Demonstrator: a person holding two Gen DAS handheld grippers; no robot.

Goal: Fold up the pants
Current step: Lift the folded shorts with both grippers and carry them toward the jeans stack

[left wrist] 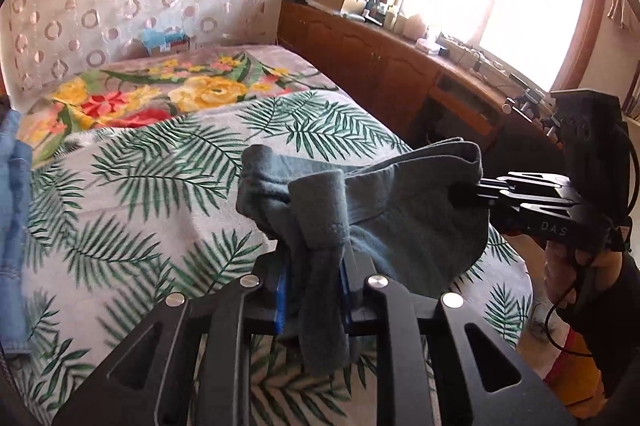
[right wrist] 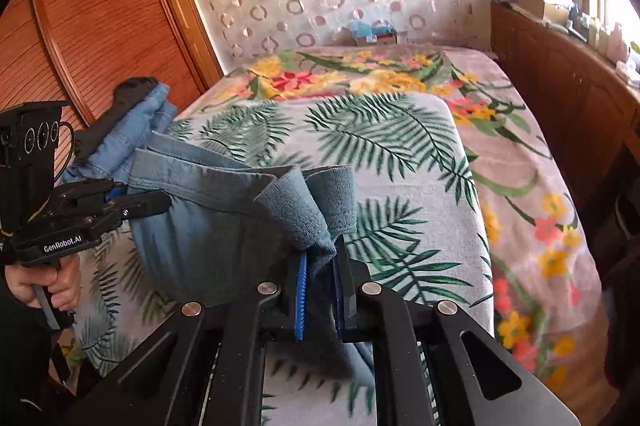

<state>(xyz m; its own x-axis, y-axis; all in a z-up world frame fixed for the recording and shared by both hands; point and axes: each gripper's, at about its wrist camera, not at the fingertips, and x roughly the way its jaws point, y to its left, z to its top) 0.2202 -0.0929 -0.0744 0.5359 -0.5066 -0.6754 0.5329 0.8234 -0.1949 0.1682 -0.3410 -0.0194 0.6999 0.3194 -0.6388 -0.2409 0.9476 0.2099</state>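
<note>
Both of your grippers are clamped on the grey-blue soft cotton pants [left wrist: 392,210]: your left gripper [left wrist: 312,290] pinches one bunched edge between its blue pads, your right gripper [right wrist: 320,290] another, with the cloth slung between them above the palm-leaf printed bedspread [left wrist: 160,186].

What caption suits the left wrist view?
Both grippers, left gripper and right gripper, pinch grey-blue pants lifted over a palm-leaf bedspread.
</note>
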